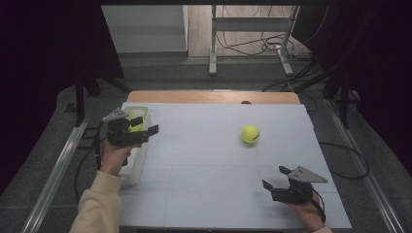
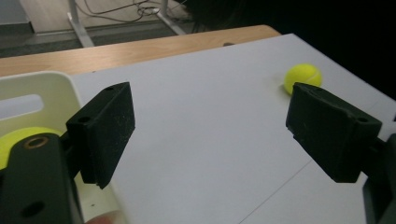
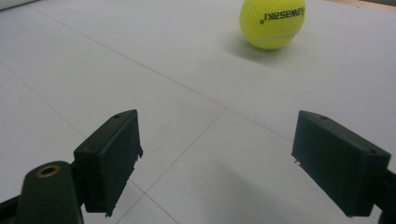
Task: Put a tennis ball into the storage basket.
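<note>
A cream sleeve [image 1: 99, 204] was worn on the left arm. Each black gripper, left [image 1: 145, 125] and right [image 1: 275, 176], was topped by a grey three-cornered plate. Blocky black jaws were fitted, screw holes were sunk in them, and a brass-ringed hole was seen beside one.

The right gripper [image 3: 217, 168] is seen with jaws held wide apart, nothing between them; a yellow tennis ball [image 3: 272, 22] is seen ahead on the white table [image 3: 140, 70], well apart.

Only readable txt: black brand lettering "kawasaki", seen upside down from the right gripper view, printed on the yellow tennis ball [image 3: 272, 22] lying far-right on the white table top; nothing else legible.
</note>
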Available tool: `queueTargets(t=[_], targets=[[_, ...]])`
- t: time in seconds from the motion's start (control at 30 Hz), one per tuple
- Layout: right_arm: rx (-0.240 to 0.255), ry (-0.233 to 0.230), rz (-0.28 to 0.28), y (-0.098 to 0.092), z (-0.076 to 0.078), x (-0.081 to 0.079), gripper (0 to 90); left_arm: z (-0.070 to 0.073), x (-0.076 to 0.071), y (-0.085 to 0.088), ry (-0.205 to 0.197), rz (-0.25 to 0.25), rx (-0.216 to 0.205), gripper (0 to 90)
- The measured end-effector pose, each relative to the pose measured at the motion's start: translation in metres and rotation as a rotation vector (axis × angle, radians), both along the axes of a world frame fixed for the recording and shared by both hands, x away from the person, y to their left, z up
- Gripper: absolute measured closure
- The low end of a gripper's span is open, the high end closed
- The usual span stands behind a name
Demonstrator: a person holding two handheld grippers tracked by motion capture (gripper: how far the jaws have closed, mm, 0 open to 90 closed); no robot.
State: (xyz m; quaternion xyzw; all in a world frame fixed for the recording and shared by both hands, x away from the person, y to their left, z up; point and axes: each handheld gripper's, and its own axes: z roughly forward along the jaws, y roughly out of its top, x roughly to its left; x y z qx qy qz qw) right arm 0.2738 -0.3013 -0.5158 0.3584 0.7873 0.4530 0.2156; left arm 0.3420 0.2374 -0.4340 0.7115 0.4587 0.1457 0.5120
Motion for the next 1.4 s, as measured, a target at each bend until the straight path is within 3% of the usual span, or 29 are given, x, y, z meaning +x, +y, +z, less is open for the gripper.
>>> queueTargets(t=[0.07, 0.27, 0.5, 0.73, 0.87, 1.1, 1.4], targets=[[-0.003, -0.002, -0.003, 0.0, 0.0, 0.0, 16.1, 0.0, -0.001, -0.002, -0.002, -0.006, 0.013, 16.6], [-0.003, -0.006, 0.003, 0.001, 0.0, 0.001, 16.3, 0.001, -0.005, -0.008, -0.004, -0.029, -0.014, 16.8], [0.008, 0.001, -0.002, 0.001, 0.0, 0.002, 16.2, 0.006, -0.01, -0.008, -0.032, -0.044, -0.043, 17.3], [0.001, -0.003, -0.002, 0.001, 0.0, 0.004, 16.2, 0.006, -0.009, -0.011, -0.032, -0.063, -0.052, 17.5], [-0.003, -0.006, 0.001, 0.001, 0.0, 0.001, 16.3, 0.004, -0.007, -0.015, -0.019, -0.078, -0.078, 17.6], [-0.001, 0.003, 0.008, 0.0, -0.001, 0.002, 16.3, 0.002, -0.013, -0.03, -0.015, -0.091, -0.043, 17.5], [0.013, -0.001, 0.02, 0.002, 0.001, 0.002, 16.3, 0.0, -0.018, -0.044, -0.017, -0.12, -0.026, 17.2]])
